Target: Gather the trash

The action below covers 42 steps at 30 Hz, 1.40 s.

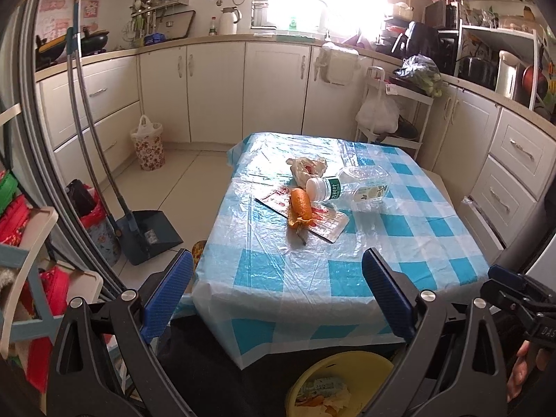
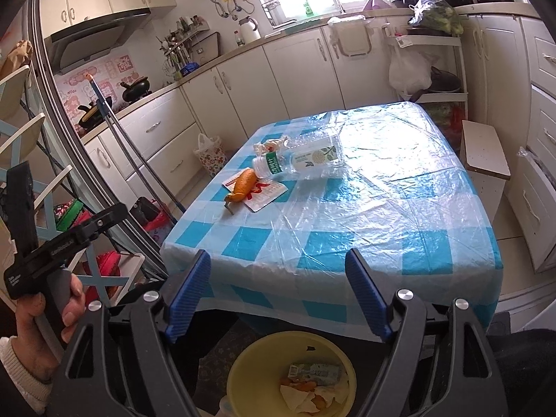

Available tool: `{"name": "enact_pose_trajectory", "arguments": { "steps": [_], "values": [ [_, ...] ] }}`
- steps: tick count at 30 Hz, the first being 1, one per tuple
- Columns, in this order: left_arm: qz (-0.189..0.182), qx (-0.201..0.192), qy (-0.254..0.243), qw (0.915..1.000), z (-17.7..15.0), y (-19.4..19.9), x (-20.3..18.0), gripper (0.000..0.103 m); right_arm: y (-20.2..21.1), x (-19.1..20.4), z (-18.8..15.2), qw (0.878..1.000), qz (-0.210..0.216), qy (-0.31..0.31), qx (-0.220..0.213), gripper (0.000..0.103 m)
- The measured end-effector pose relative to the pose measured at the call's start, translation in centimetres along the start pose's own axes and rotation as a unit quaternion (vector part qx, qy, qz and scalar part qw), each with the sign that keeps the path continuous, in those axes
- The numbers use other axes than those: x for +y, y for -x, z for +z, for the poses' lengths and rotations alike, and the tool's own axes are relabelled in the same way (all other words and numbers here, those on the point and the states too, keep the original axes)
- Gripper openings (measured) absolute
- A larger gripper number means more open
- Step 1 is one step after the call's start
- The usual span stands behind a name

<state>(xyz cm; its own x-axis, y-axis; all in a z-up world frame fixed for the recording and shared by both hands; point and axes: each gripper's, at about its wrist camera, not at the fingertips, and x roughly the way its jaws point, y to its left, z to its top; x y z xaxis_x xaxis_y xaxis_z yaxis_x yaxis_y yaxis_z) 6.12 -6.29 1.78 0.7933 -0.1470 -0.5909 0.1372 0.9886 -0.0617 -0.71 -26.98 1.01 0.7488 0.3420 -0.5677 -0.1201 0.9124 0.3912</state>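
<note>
A small table draped in a blue-and-white checked plastic cloth [image 1: 347, 271] stands in a kitchen with cream cabinets. On its far left part lies the trash: a clear plastic bottle with a white cap [image 1: 351, 187] on its side, an orange peel [image 1: 300, 208] resting on a flat red-and-white wrapper [image 1: 330, 220], and a crumpled thin plastic bag [image 1: 307, 168] just behind them.

The left gripper [image 1: 278, 295] and the right gripper [image 2: 279, 292], each with blue-padded fingers, hover at the near table edge, jaws spread wide with nothing between them.

Below them, on the floor beside the table, sits a round yellow bin [image 2: 292, 375] already holding a small carton and scraps.

A hand [image 2: 38, 326] grips the left tool's handle in the right wrist view.
</note>
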Motion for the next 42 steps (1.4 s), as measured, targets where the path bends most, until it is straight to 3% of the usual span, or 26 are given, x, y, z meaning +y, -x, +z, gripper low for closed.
{"name": "enact_pose_trajectory", "arguments": {
  "steps": [3,9,14,19,27,28,31,32,34,39,41,42],
  "values": [
    [-0.001,0.013,-0.017,0.9998,1.2,-2.6,-0.9,0.094,-0.8,-0.1,1.2,1.0,0.006,0.019,0.016,0.079],
    [0.002,0.047,-0.025,0.9986,3.3,-9.0,-1.9,0.094,-3.2,-1.2,3.9,0.995,-0.024,0.087,0.048,0.08],
    [-0.001,0.078,-0.017,0.9968,4.6,-13.7,-1.4,0.094,-6.4,-1.3,6.4,0.983,-0.04,0.162,0.072,0.08],
    [-0.007,0.096,-0.02,0.9951,5.5,-17.2,-1.0,0.094,-10.9,-0.1,8.6,0.96,-0.038,0.261,0.097,0.082],
    [-0.027,0.112,-0.042,0.9925,6.8,-21.0,-1.1,0.094,-17.5,1.2,11.5,0.906,-0.052,0.398,0.136,0.082],
    [-0.022,0.105,-0.04,0.9935,7.2,-21.1,-0.8,0.094,-18.1,1.1,11.9,0.905,-0.051,0.399,0.14,0.082],
    [-0.03,0.11,-0.01,0.9935,8.1,-21.6,0.7,0.094,-19.2,0.6,13.7,0.923,-0.022,0.356,0.147,0.083],
    [-0.04,0.115,-0.002,0.9925,8.2,-21.7,1.0,0.094,-19.6,0.7,13.9,0.922,-0.021,0.357,0.15,0.083],
    [-0.054,0.124,-0.017,0.9906,8.1,-21.9,0.6,0.094,-20.6,1.3,13.6,0.908,-0.02,0.386,0.164,0.084],
    [-0.039,0.138,-0.07,0.9871,7.4,-23.1,-1.4,0.092,-23.8,2.3,11.9,0.852,-0.034,0.473,0.22,0.085],
    [-0.038,0.154,-0.07,0.9848,7.1,-23.9,-1.7,0.082,-24.6,2.3,11.8,0.844,-0.038,0.485,0.227,0.088],
    [-0.039,0.163,-0.068,0.9835,6.9,-24.3,-1.8,0.071,-24.8,2.3,11.9,0.841,-0.039,0.489,0.228,0.088]
  ]
}}
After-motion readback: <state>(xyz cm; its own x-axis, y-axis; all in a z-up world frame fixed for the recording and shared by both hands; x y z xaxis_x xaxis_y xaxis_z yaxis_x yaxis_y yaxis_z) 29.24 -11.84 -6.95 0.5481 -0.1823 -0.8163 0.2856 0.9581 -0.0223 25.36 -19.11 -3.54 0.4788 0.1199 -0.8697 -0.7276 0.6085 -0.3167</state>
